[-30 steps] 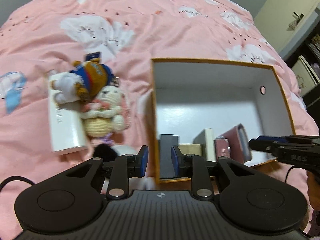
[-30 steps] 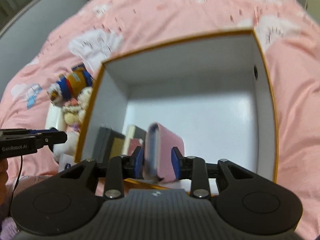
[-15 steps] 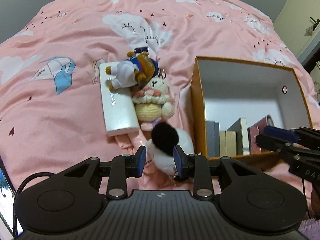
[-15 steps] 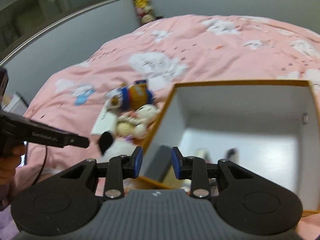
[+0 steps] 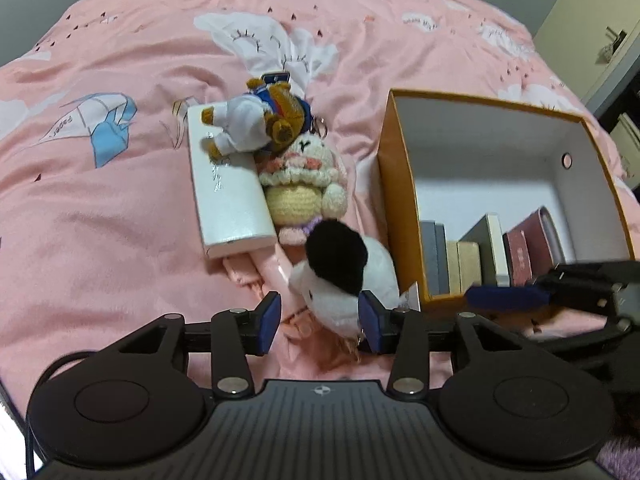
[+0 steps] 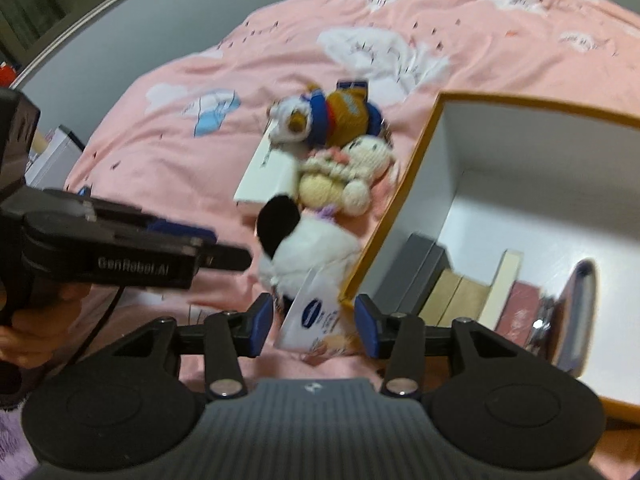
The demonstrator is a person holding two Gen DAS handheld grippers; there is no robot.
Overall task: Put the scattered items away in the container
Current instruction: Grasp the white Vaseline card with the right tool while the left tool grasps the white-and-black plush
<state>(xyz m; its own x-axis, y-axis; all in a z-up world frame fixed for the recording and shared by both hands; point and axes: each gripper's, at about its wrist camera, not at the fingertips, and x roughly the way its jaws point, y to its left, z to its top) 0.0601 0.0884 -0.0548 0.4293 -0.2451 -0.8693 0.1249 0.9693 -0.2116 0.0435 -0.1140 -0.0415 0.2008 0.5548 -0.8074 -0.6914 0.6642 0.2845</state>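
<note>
The left gripper [image 6: 224, 258] reads "GenRobot.AI" on its side. Both it and the right gripper [image 6: 314, 326] gape wide, holding nothing. The black-and-white plush [image 5: 344, 276] lies lengthwise against the orange box [image 5: 394, 184], black end pointing away.

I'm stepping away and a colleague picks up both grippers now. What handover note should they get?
Left gripper: open, straddling the black-and-white plush beside the box, not yet closed on it.
Right gripper: open and empty, above the plush's paper tag.
Done: books and a pink case stand along the near wall of the orange box.
Left on the bedspread: the black-and-white plush, the crochet bunny, the bear doll and the white flat box under it.
</note>
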